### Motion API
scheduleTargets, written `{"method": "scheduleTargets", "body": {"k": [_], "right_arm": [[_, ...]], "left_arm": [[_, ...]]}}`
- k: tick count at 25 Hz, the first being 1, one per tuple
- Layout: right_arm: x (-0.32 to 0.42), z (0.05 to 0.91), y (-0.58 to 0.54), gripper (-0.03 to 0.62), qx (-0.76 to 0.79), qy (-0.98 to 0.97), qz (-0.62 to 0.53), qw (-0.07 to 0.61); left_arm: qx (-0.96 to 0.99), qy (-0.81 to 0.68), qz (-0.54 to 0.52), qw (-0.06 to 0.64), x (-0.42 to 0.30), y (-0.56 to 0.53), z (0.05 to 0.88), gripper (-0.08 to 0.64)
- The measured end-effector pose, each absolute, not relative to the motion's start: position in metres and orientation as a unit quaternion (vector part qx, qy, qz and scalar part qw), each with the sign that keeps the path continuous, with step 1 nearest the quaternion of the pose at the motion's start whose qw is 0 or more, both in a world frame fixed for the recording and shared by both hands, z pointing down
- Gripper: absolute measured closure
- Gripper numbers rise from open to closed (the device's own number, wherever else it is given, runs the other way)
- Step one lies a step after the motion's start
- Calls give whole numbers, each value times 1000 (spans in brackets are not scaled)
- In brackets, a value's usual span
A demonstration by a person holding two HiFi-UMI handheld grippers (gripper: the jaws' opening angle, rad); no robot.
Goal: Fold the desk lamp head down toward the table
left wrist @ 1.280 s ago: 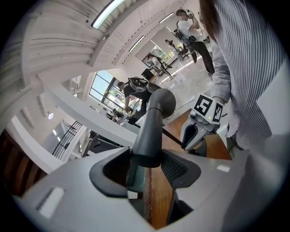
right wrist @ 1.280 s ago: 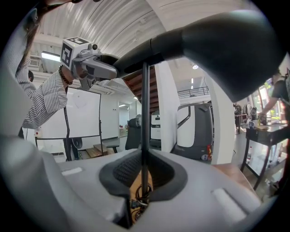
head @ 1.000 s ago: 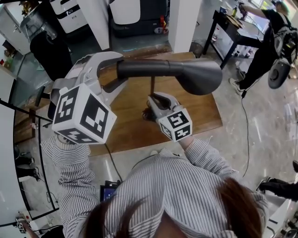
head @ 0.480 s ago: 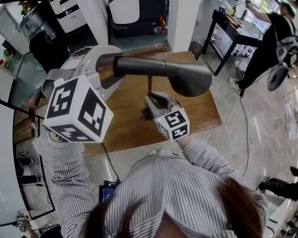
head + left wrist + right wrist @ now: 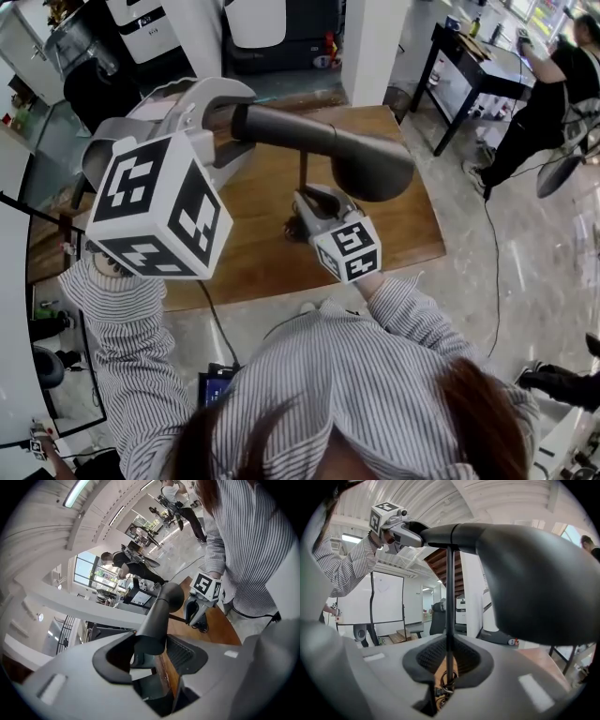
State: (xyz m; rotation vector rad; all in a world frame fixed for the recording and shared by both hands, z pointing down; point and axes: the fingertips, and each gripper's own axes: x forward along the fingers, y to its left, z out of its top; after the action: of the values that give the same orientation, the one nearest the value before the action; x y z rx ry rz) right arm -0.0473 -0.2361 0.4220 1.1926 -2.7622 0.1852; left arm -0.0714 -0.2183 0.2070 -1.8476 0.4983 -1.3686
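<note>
A black desk lamp stands on the wooden table. Its long lamp head slopes down to the right, with the wide end over the table's right part. My left gripper is shut on the narrow rear end of the lamp head, both pads pressed against it. My right gripper is shut low on the thin lamp stem, just above the base. From the right gripper view the stem rises between the jaws to the head, and the left gripper shows at top left.
A black cable runs off the table's near edge. White pillars and a black printer stand behind the table. A black workbench with a person at it is at the right. The table's surface around the lamp is bare wood.
The lamp head has tilted: its wide end has dropped and drawn in toward the stem, while my left gripper has swung the rear end up. The right gripper has held still.
</note>
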Motion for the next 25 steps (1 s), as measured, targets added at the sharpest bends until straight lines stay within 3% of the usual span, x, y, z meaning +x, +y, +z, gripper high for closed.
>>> {"method": "scheduleTargets", "body": {"k": [17, 25], "right_arm": [[-50, 420, -234, 551, 386, -918, 52, 69], [-39, 415, -231, 535, 403, -913, 52, 36]], "left_arm": [[-736, 224, -509, 386, -72, -217, 201, 325], [-788, 314, -401, 346, -80, -222, 198, 314]]}}
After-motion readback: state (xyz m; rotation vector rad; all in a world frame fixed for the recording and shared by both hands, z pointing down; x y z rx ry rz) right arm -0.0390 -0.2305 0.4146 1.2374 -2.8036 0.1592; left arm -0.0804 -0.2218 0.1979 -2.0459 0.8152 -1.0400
